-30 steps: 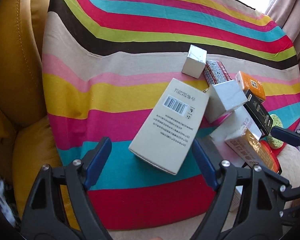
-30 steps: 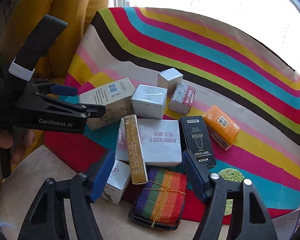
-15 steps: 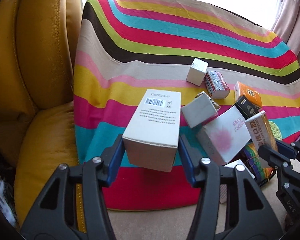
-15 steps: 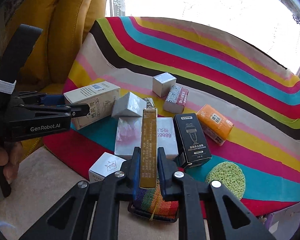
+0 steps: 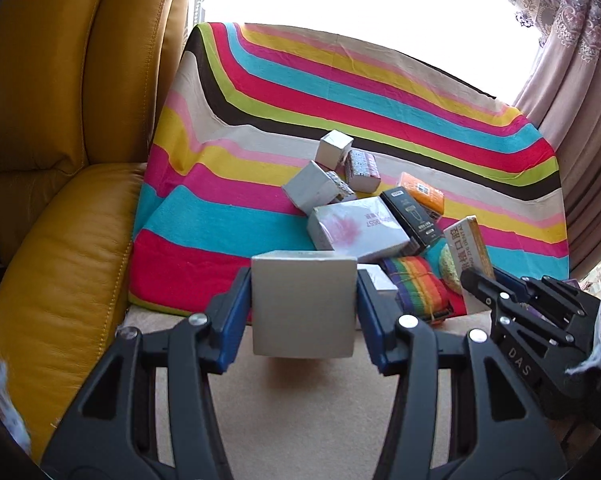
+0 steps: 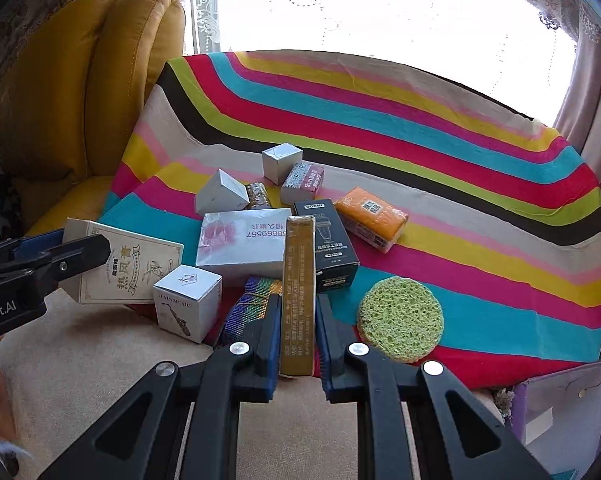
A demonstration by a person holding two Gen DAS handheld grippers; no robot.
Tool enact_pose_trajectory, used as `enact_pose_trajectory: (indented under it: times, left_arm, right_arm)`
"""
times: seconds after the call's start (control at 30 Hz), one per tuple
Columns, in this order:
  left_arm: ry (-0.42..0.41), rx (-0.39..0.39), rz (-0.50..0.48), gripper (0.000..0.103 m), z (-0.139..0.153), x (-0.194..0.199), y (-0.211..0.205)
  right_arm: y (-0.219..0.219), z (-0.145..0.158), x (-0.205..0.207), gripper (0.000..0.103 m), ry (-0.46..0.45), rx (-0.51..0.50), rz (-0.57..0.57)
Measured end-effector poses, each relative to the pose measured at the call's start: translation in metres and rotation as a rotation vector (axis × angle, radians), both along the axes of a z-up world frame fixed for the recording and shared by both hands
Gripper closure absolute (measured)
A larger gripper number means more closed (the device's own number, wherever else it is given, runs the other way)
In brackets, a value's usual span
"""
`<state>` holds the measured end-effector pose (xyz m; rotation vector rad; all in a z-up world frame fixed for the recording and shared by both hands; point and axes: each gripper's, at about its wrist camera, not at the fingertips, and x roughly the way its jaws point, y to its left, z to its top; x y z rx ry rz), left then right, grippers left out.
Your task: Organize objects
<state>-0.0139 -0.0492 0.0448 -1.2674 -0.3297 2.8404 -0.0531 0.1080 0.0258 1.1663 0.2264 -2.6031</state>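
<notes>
Cardboard boxes (image 5: 303, 305) clamped in both claws (image 6: 298, 330)

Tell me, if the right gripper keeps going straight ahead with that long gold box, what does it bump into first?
Probably the black box: the gold box in the right gripper points straight at it. Depth is hard to judge.

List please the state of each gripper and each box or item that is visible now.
left gripper: shut on cream box
cream box: held, lifted
right gripper: shut on gold box
gold box: held, lifted
black box: lying flat on cloth
orange pack: lying on cloth
green sponge: flat on cloth
saxophone box: standing upright
</notes>
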Motion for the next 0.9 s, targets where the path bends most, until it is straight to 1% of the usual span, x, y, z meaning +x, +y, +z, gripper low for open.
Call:
enact_pose_trajectory:
  times: [0.1,0.13,0.27,0.33,0.47,0.63,0.9]
  left_arm:
    - [0.001,-0.016,-0.019,0.049,-0.001,0.005,0.016]
    - [-0.001,-0.009,-0.021,0.049,-0.001,0.008,0.018]
    - [0.022,-0.009,-0.012,0.049,0.002,0.015,0.025]
    - [0.021,-0.002,-0.004,0.049,0.002,0.016,0.024]
    - [0.04,0.004,0.013,0.049,0.004,0.029,0.025]
    - [0.075,0.004,-0.015,0.049,0.009,0.048,0.038]
    - [0.038,-0.021,-0.06,0.049,0.009,0.061,0.058]
  right_arm:
    - [0.014,-0.002,0.008,0.086,-0.003,0.0,-0.03]
    - [0.018,-0.003,0.01,0.086,-0.008,-0.001,-0.039]
    - [0.035,-0.007,0.019,0.086,-0.019,-0.006,-0.079]
    - [0.042,-0.008,0.021,0.086,-0.023,-0.011,-0.092]
    - [0.051,-0.009,0.025,0.086,-0.024,-0.02,-0.105]
    - [0.061,-0.008,0.034,0.086,-0.02,-0.031,-0.115]
    - [0.074,-0.009,0.049,0.086,-0.025,-0.05,-0.135]
